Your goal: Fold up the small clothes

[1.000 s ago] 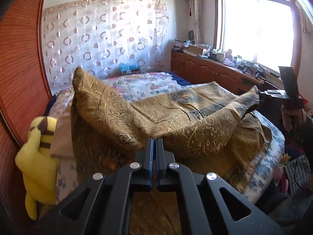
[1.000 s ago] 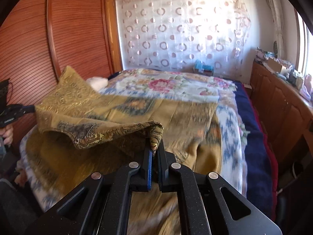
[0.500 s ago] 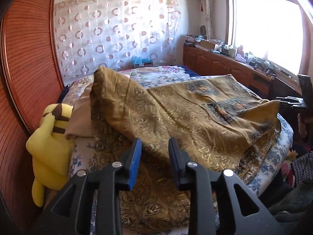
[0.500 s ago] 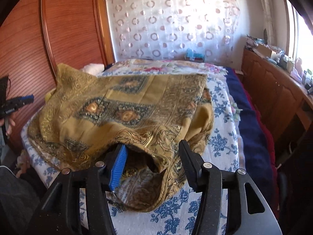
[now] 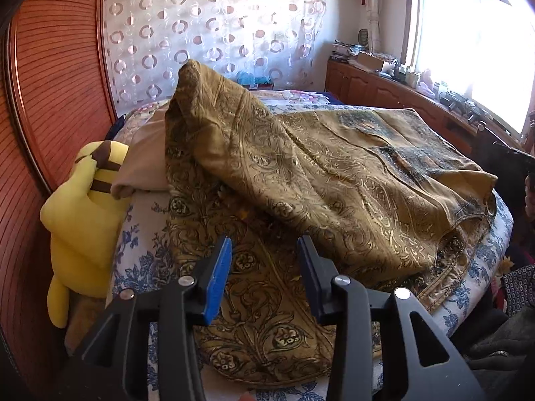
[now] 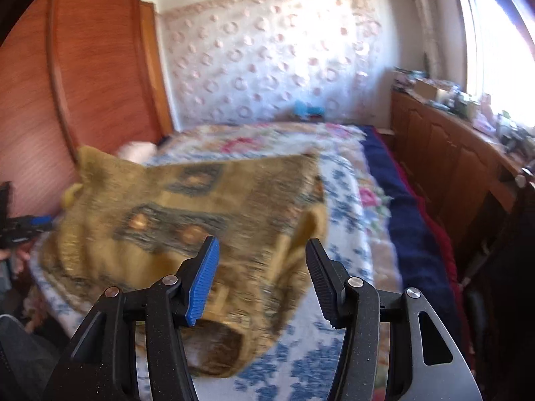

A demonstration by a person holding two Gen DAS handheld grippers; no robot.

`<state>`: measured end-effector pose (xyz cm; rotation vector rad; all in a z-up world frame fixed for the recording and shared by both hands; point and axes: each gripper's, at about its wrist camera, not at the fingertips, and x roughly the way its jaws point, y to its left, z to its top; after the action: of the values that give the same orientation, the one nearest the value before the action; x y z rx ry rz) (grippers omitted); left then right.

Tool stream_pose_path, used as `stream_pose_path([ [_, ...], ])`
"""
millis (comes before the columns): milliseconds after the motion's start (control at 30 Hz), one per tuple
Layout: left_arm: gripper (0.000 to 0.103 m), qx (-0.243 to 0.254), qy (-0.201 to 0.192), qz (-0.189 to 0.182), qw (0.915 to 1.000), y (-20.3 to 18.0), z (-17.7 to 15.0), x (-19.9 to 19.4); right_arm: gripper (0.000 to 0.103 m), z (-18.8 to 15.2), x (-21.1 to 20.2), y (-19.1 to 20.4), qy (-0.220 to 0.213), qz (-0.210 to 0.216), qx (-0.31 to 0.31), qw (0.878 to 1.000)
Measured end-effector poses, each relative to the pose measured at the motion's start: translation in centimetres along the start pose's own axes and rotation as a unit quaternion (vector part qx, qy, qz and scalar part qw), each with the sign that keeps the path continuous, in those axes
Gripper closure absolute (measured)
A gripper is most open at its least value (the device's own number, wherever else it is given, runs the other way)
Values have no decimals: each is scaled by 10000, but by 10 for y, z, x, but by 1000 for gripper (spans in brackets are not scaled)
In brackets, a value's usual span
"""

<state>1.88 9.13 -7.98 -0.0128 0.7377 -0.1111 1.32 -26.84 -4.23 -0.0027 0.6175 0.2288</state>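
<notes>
A gold paisley garment (image 5: 334, 180) lies on the bed, its upper layer folded over a lower one. One corner rises in a peak by the pillow. My left gripper (image 5: 264, 239) hovers over the near lower layer. Its jaws are opening and nothing is between the blue pads (image 5: 219, 277). In the blurred right wrist view the same garment (image 6: 200, 200) spreads across the bed, and my right gripper (image 6: 262, 240) stands open just above its near folded edge, pads clear of the fabric. The left gripper (image 6: 30, 225) shows at that view's left edge.
A yellow plush toy (image 5: 83, 207) and a beige pillow (image 5: 143, 163) lie at the bed's left side against a wooden panel (image 5: 50, 83). The blue-floral sheet (image 5: 140, 234) covers the bed. A cluttered wooden cabinet (image 5: 384, 87) runs under the window. A navy blanket (image 6: 401, 220) edges the bed.
Both grippers were shut on the garment's raised corners; they have opened and let go. The garment has dropped into a fold on the bed, and both hands have sunk and drawn back.
</notes>
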Motion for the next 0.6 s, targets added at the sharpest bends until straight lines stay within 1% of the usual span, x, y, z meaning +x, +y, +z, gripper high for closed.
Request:
stream_pose_path([
  [100,63,2,82,-15,10000,0,-2,6,48,-6,24,-6,473,-220,143,9985],
  [167,63,-4,143,-31,9999,-1,-3,11,49,-12,38,-10,653,-286,185,9973],
  [233,63,-2,215,-40,9998,-2,-5,16,53,-17,52,-11,834,-346,195,9957],
  [267,63,0,254,-42,9997,-2,-6,19,54,-19,57,-12,921,-344,218,9949],
  [400,63,10,431,-40,9991,-3,-13,30,54,-25,70,-14,1105,-317,298,9929],
  [567,61,31,378,3,9993,-6,-16,31,53,-28,75,-7,1149,-498,89,9921],
  [600,61,44,364,16,9993,-6,-16,31,56,-27,74,-4,1147,-525,34,9920],
])
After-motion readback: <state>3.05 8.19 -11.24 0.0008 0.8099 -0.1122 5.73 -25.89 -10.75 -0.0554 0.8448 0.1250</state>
